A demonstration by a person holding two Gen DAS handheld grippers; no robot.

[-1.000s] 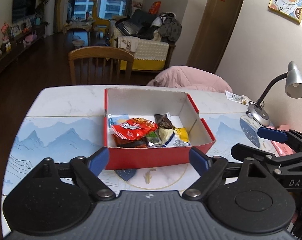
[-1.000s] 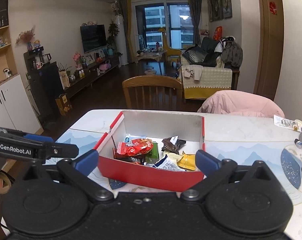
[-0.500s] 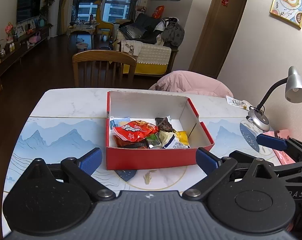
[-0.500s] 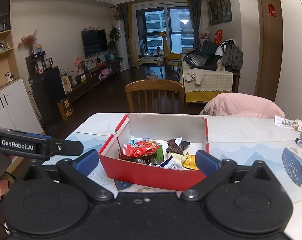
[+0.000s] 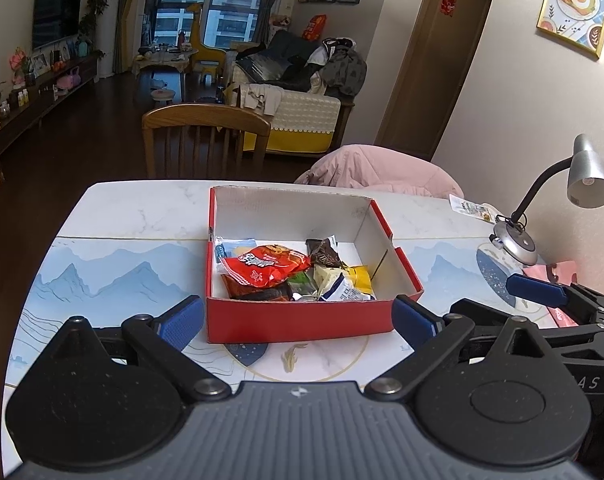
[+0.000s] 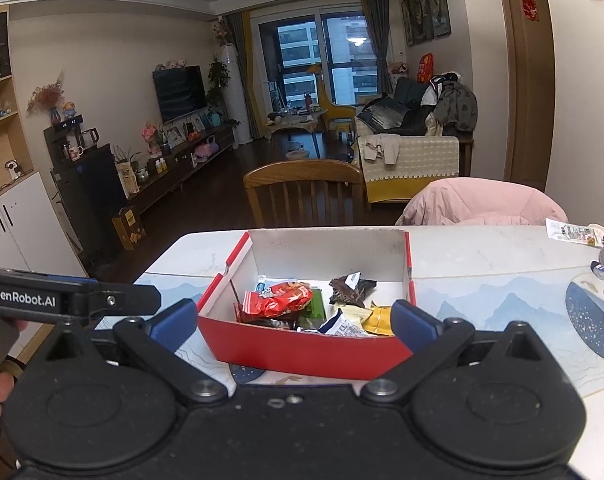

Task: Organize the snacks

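A red box (image 5: 302,320) with white inner walls stands on the table and holds several snack packets: a red bag (image 5: 267,266), a dark brown packet (image 5: 324,254), a yellow one (image 5: 360,278) and a white one (image 5: 338,290). The same box (image 6: 302,350) and red bag (image 6: 277,300) show in the right wrist view. My left gripper (image 5: 297,322) is open and empty, in front of the box. My right gripper (image 6: 293,326) is open and empty, in front of the box and to the right of the left one.
The table (image 5: 141,216) has a blue mountain-print mat. A grey desk lamp (image 5: 582,176) and a pink item (image 5: 558,276) are at the right edge, and a small packet (image 5: 472,208) lies behind them. A wooden chair (image 5: 205,140) and a pink-draped chair (image 5: 382,168) stand behind the table.
Both grippers have pulled back and risen slightly; the box looks a bit smaller and more of the room shows. Both stay open and empty.
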